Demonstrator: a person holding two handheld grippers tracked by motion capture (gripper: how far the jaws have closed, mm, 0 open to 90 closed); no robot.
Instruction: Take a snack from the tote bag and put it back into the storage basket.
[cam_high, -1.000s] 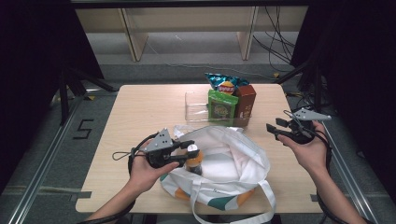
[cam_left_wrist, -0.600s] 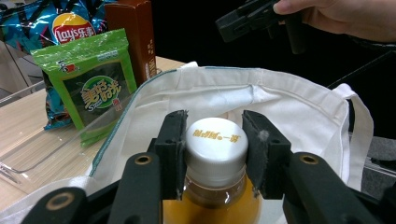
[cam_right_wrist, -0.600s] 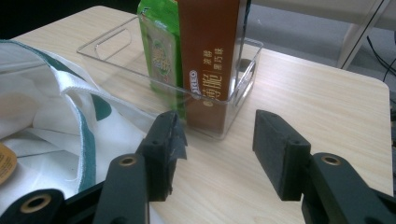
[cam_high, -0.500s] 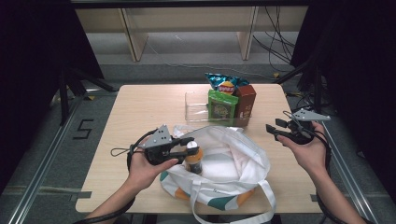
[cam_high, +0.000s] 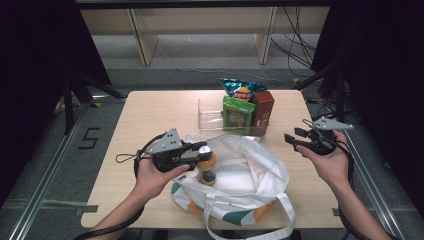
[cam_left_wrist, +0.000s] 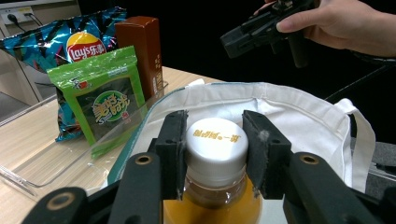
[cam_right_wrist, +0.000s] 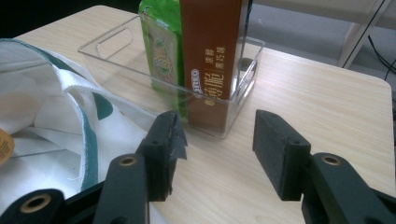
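Bottle held over the bag, mid-transfer.

My left claw (cam_left_wrist: 212, 156) pinched the bottle (cam_high: 206, 167) by its white cap (cam_left_wrist: 216, 142), just above the bag (cam_high: 250, 175); my right claw (cam_right_wrist: 217, 151) stood spread and empty, off to the side. I judged the next move needed a steady carry toward the clear tray (cam_high: 210, 112). The table (cam_high: 150, 115) was pale wood, the room dark.

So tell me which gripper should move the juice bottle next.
Left. The left gripper already clamps the juice bottle by its white cap over the white tote bag. The right gripper is open, apart from it beside the clear bin.
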